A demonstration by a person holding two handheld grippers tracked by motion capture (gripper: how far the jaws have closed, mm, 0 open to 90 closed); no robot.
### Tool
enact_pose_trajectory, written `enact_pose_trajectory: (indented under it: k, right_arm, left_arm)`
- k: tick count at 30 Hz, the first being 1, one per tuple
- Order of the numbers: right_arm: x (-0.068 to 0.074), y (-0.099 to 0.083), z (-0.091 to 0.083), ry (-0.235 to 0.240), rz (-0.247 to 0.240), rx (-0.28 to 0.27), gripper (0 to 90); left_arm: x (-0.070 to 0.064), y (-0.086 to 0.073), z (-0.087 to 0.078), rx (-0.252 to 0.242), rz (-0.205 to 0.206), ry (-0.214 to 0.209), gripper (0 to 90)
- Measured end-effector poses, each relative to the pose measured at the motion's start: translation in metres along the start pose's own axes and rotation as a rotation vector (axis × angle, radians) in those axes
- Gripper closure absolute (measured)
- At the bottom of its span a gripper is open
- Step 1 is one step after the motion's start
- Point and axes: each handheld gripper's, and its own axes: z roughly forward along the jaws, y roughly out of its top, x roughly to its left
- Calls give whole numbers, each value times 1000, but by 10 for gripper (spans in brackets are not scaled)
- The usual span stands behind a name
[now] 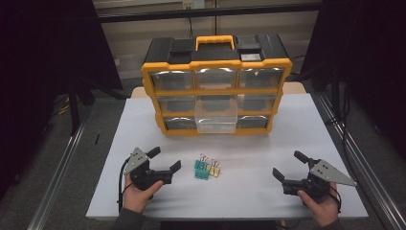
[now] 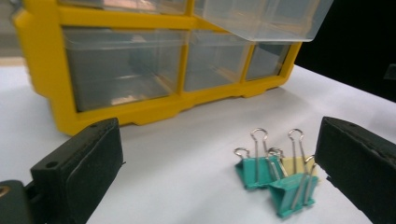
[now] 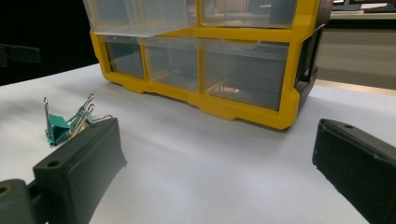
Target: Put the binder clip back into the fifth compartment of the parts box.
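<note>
White worktop (image 1: 287, 143): drawer (image 1: 216, 114) already pulled open, binder clips (image 1: 207, 168) untouched near front edge, left tool (image 1: 164, 160) and right tool (image 1: 288, 166) wide, empty.

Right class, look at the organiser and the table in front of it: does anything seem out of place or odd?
One thing stands out: the clear middle drawer of the yellow organiser juts forward while the other drawers sit flush. A small heap of binder clips, teal and yellow, lies loose on the white table between the open left gripper and right gripper.
</note>
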Motion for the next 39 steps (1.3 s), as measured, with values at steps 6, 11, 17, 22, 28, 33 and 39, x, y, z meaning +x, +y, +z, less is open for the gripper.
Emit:
enact_pose_trajectory:
  k: [6,11,17,22,28,33,39]
  right_arm:
    - [0,-1,1,2,-1,3,11]
    - [0,0,0,6,-6,2,13]
    - [1,0,0,7,-11,4,14]
    - [1,0,0,6,-11,3,14]
    - [2,0,1,7,-12,5,15]
    - [2,0,1,8,-11,5,15]
    - [2,0,1,6,-8,5,16]
  left_arm:
    - [-8,0,8,46,20,-8,16]
    - [-18,0,17,70,-2,-27,26]
    - [-24,-1,22,100,-3,-24,43]
    - [-31,-2,27,162,37,-47,60]
    - [-41,-5,37,233,54,-71,107]
    - [-41,-8,42,270,59,-80,158]
    - [-45,-9,46,317,57,-69,230]
